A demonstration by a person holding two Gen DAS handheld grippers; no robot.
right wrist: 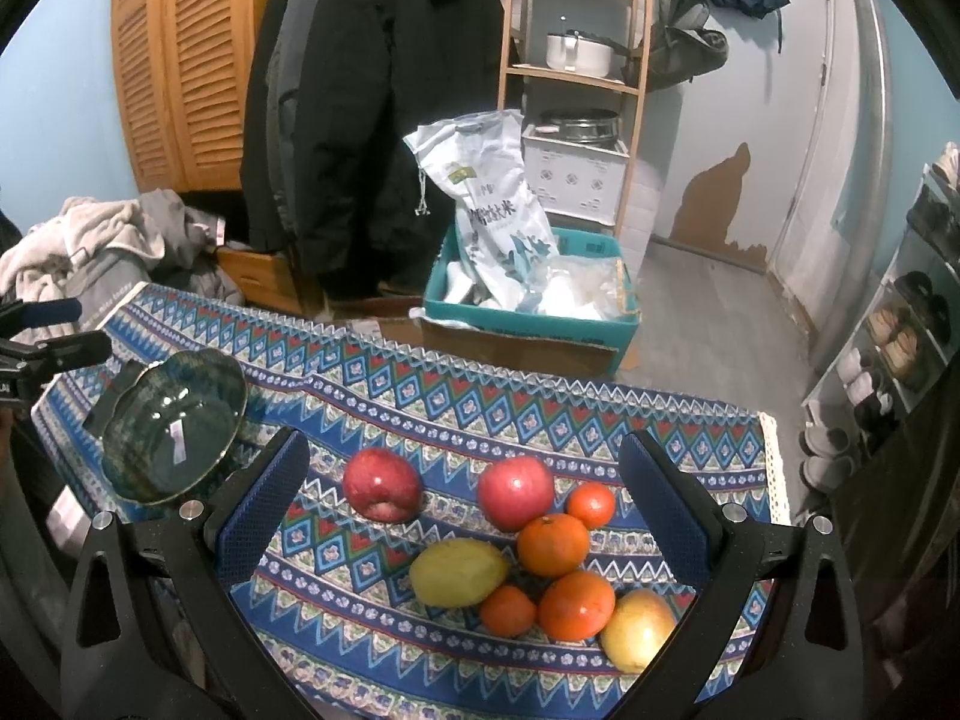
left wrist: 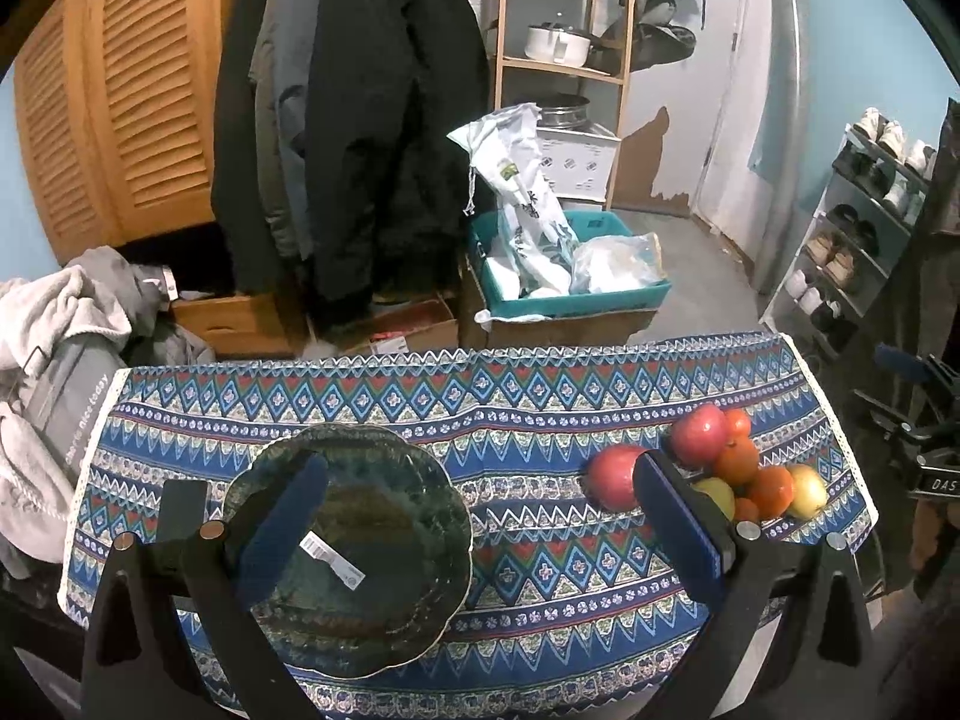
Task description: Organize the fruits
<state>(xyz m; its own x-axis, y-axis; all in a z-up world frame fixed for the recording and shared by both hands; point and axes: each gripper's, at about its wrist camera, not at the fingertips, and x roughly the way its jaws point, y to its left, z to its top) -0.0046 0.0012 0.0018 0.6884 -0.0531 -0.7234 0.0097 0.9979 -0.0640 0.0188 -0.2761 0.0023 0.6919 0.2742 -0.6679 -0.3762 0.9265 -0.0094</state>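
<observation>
Fruit lies in a loose cluster on the desk, eight pieces in all on the patterned cloth. Counted in the right wrist view: two red apples, one at 9 o'clock of the group and the other just right of it, apart; four oranges, a small one at 1 o'clock, a larger one in the middle touching the second apple, another large one at 5 o'clock, and a small one at 6 o'clock; one yellow-green fruit at 7 o'clock; one yellow fruit with a red blush at 4 o'clock, nearest the right finger

One dark green bowl with a scalloped rim sits well apart from the cluster, toward the cloth's left end; a white label is stuck inside it

Right gripper hovers over the fruit with fingers spread wide, holding nothing; the whole cluster falls between its two blue pads

Left gripper is likewise wide and empty, its left finger over the bowl, its right finger in front of the fruit at 3 o'clock
</observation>
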